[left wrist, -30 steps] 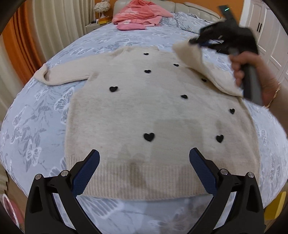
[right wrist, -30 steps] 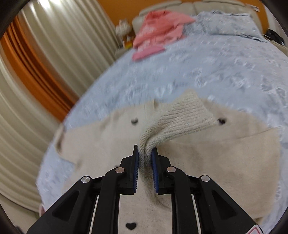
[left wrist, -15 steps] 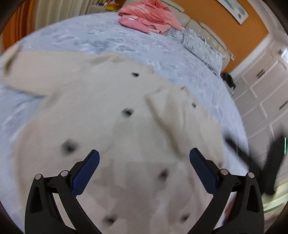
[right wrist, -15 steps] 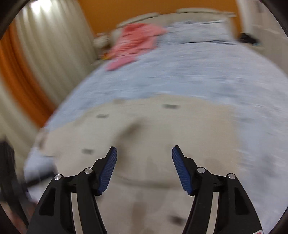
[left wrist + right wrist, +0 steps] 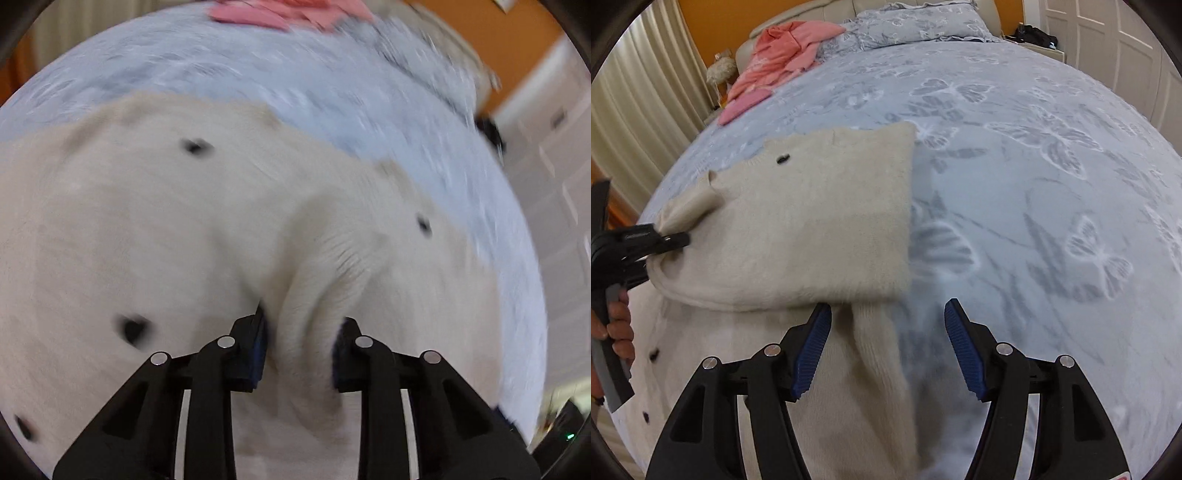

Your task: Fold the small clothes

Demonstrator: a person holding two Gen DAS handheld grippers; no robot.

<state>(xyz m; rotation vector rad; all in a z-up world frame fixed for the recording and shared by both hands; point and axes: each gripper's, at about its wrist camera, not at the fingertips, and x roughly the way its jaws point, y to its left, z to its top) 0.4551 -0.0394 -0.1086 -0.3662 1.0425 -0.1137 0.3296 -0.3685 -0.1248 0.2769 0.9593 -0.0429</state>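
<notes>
your left claw (image 5: 300,341) is clamped on a bunched ribbed bit of the cream sweater (image 5: 155,236), the knit pinched up between its blue pads (image 5: 258,347); that view is blurred by motion. seen from the right wrist, the same left claw (image 5: 674,240) sits at the far left edge, gripping the ribbed cuff of a sleeve, your left hand (image 5: 617,325) wrapped on its grey handle just below.

the sweater (image 5: 820,221) lies spread on the bed (image 5: 1034,177), black heart marks dotted over it, one side folded across the body so a straight edge runs down the middle of the view. a narrow strip of knit comes out from under that fold toward the camera.

your right claw (image 5: 886,347) is spread wide, gripping nothing; that strip lies between its fingers, nearer the left pad, whether touching i cannot tell.

further right, only the grey-blue butterfly-print bedspread. at the headboard end, a pile of pink clothes (image 5: 779,55) and a pillow (image 5: 919,20).
</notes>
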